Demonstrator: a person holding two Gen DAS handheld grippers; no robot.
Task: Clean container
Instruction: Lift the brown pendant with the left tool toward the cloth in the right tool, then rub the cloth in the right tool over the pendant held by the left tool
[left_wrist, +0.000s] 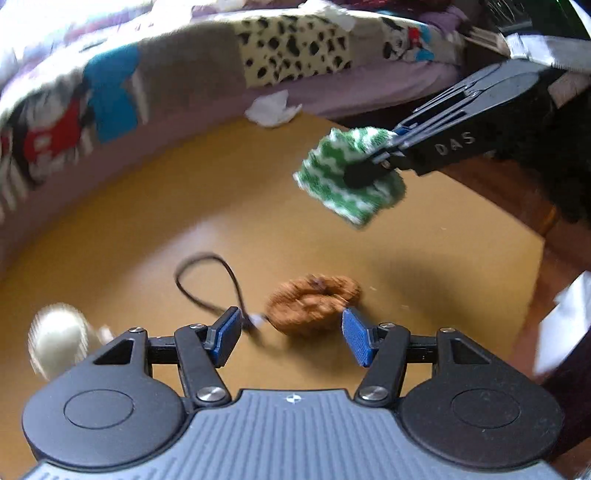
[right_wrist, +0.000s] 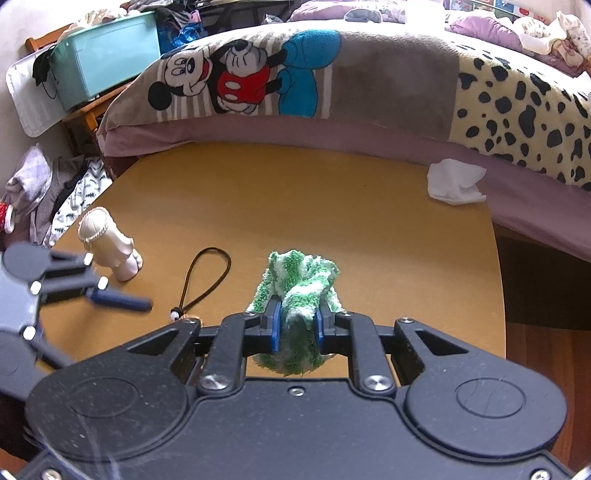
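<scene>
**Cloth ready, container waiting on its side**

I am holding a gripper in each hand over a round yellow-brown table (right_wrist: 332, 206). My right gripper (right_wrist: 297, 325) is clamping a green-and-white terry cloth (right_wrist: 301, 284) tightly between its blue pads, the cloth bunching out above and below them. My left gripper (left_wrist: 291, 334) is standing about half open with nothing between its fingers, hovering just above a brown woven pouch (left_wrist: 314, 302) with a black cord loop (left_wrist: 207, 280).

The container, a small cream-coloured jar (right_wrist: 109, 243), is lying on its side at the table's left edge, near the left gripper and apart from the cloth. I cannot tell whether anything is inside it; its mouth is not showing clearly.

I judge that wiping is not yet under way: the cloth is in hand, the jar is not. Next, my left fingers would need to close round the jar and steady it so the cloth can reach it.

A crumpled white tissue (right_wrist: 454, 182) is lying at the table's far edge.
</scene>
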